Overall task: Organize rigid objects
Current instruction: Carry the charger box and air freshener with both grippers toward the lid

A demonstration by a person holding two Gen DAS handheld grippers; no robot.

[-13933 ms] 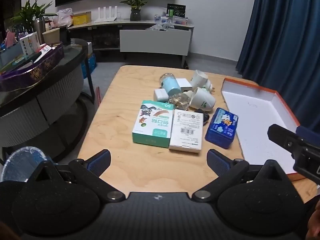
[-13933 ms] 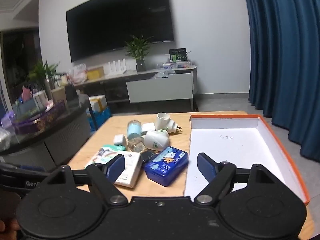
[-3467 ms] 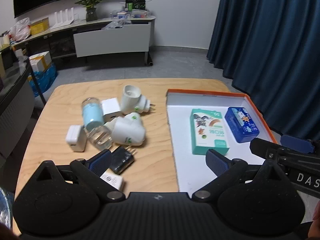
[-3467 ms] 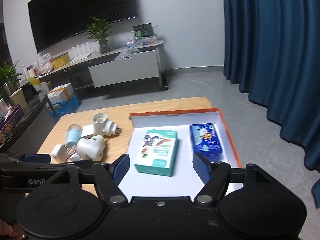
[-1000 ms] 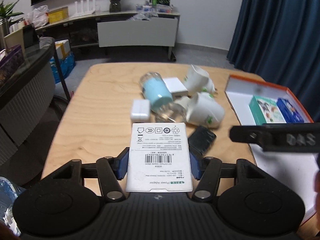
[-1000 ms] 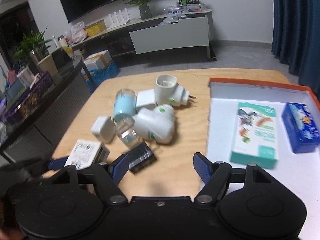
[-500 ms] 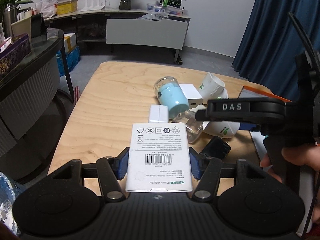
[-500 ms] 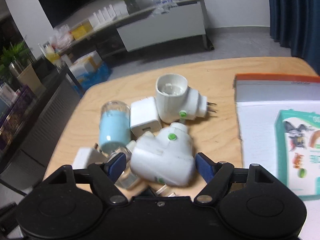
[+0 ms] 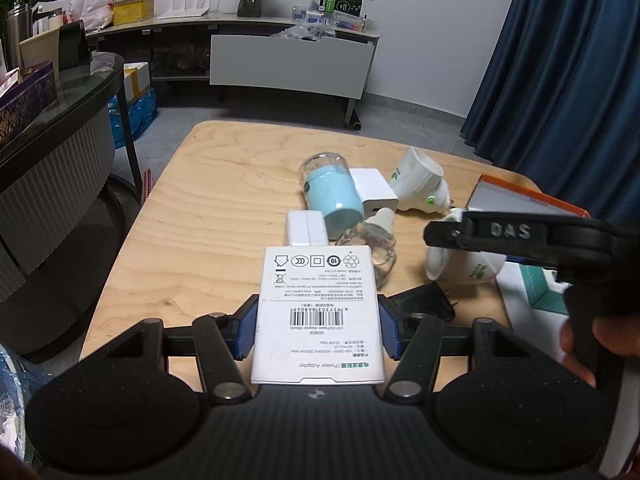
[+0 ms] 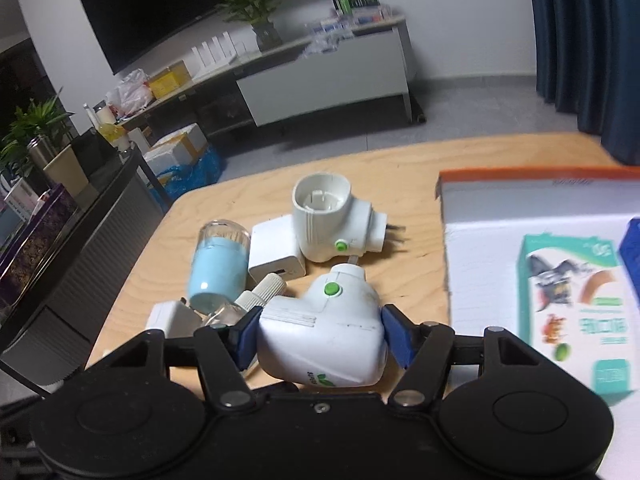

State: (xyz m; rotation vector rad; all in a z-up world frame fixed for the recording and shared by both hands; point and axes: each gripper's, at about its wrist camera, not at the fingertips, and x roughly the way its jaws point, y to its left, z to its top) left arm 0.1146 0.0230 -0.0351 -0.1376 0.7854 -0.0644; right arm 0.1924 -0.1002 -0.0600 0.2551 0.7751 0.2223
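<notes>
Held flat in the left gripper (image 9: pixel 318 330), jaws clamped on both long edges: a smooth white cardboard box (image 9: pixel 319 312), above the pale wooden table (image 9: pixel 224 184). Right gripper (image 10: pixel 318 338) jaws pressed on the flanks of a rounded, glossy white plastic plug-in (image 10: pixel 322 334) at the table's pile. Best lifted straight up, clear of the neighbouring small bottle (image 10: pixel 240 308), then over to the orange-rimmed tray (image 10: pixel 520 174); curved shell likely to slip under a loose squeeze.

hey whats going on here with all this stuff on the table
A person is sorting small items into an orange-edged box lid with two handheld grippers. The left gripper is clamped on a white power adapter box. The right gripper has its pads around a white plug-in device with a green button. A teal carton already lies in the lid; other chargers and a blue bottle wait on the table.
</notes>
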